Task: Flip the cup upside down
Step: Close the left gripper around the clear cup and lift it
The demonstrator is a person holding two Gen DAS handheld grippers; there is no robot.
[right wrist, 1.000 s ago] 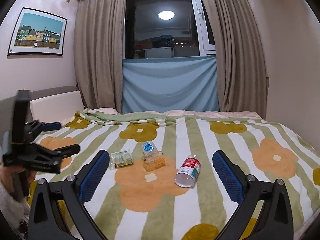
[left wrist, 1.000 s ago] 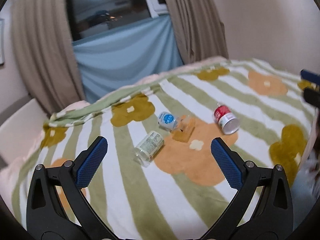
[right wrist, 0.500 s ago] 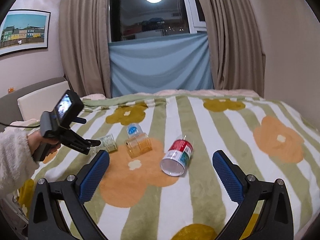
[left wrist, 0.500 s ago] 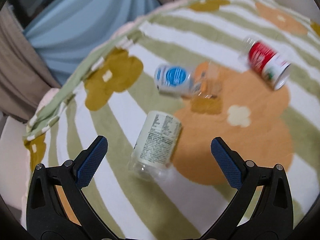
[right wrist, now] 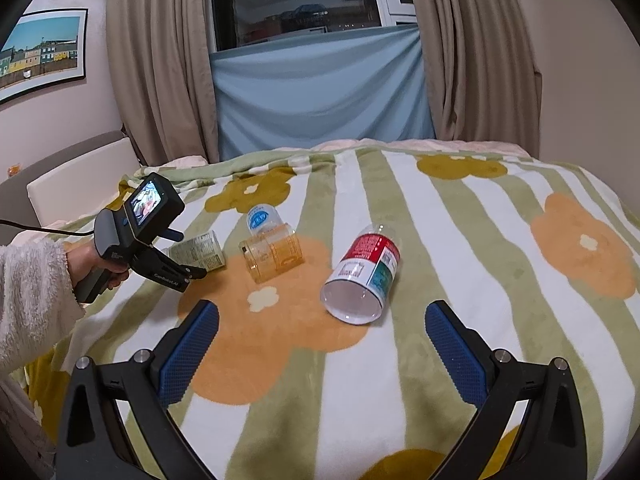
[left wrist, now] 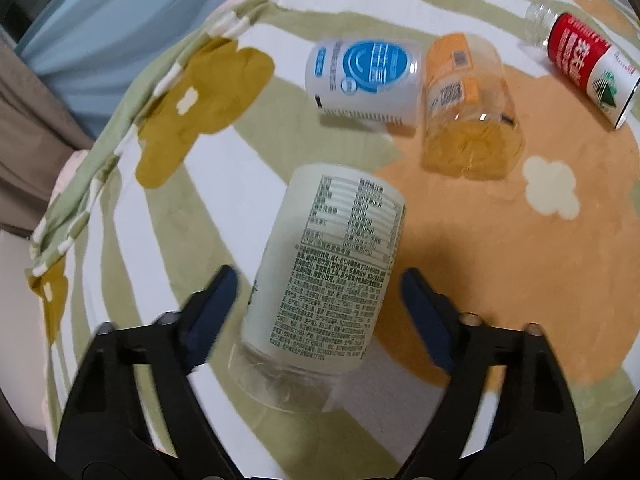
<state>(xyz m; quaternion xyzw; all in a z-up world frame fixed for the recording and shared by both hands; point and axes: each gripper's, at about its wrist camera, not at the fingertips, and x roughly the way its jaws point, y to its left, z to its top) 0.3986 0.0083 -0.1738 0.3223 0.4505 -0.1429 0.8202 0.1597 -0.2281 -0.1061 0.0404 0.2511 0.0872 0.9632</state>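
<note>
Several cups cut from bottles lie on their sides on the striped bedspread (right wrist: 460, 240). A pale green-labelled cup (left wrist: 328, 276) lies between the open fingers of my left gripper (left wrist: 320, 304), which straddles it without touching; it also shows in the right wrist view (right wrist: 198, 250) beside the left gripper (right wrist: 188, 272). A blue-labelled cup (left wrist: 364, 80) (right wrist: 262, 218), an orange cup (left wrist: 468, 108) (right wrist: 274, 254) and a red-labelled cup (left wrist: 588, 68) (right wrist: 366, 276) lie further on. My right gripper (right wrist: 322, 344) is open and empty, just short of the red-labelled cup.
The bed ends at the back against a blue cloth (right wrist: 320, 88) and beige curtains (right wrist: 476, 52) under a dark window. A wall with a framed picture (right wrist: 40, 52) and a padded headboard (right wrist: 80, 176) stand at the left.
My left gripper has dropped down and forward onto the pale green-labelled cup, and its fingers have narrowed around it. My right gripper has edged closer to the red-labelled cup.
</note>
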